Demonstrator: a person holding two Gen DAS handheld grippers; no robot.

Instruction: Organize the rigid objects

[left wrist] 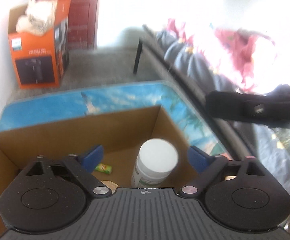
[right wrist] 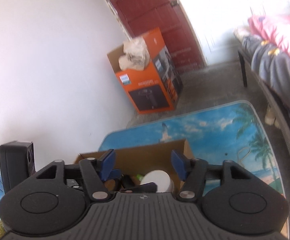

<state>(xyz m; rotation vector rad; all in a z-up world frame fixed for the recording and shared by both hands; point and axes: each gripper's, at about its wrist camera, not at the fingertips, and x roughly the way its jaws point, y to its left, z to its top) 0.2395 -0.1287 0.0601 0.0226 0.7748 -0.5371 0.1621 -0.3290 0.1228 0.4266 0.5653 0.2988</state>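
An open brown cardboard box (left wrist: pixel 45 132) sits on a low table whose top (left wrist: pixel 137 94) is printed with a beach scene of blue sky, clouds and palm trees; inside the box a white plastic jar (left wrist: pixel 155 166) with a white lid and a green-and-white label stands tilted toward the box's right wall, a small green packet (left wrist: pixel 103 168) lies on the box floor to its left, apart from it, and a round tan-edged thing (left wrist: pixel 110 185) shows at the near edge, mostly hidden behind the tool; the left gripper (left wrist: pixel 145 157) hangs over the box with its blue-tipped fingers (left wrist: pixel 94 156) spread wide, one on each side of the jar and touching nothing; the jar is loose between them, not held; in the right wrist view the right gripper (right wrist: pixel 144 165) is also above the near end of the same box (right wrist: pixel 145 152), its fingers (right wrist: pixel 108 163) parted fairly wide with nothing pressed between them; below it the white jar lid (right wrist: pixel 158 180) shows inside the box along with a dark object (right wrist: pixel 128 181) too blurred to name and a speck of green (right wrist: pixel 138 177); on the floor by the white wall stands a second container, an orange product carton (right wrist: pixel 151 88) with its top flaps open and a crumpled pale bundle (right wrist: pixel 134 54) filling the opening; a dark red door (right wrist: pixel 155 20) is behind it; a bed with grey and pink bedding (right wrist: pixel 274 46) runs along the right; a black device (right wrist: pixel 17 164) stands at the far left.
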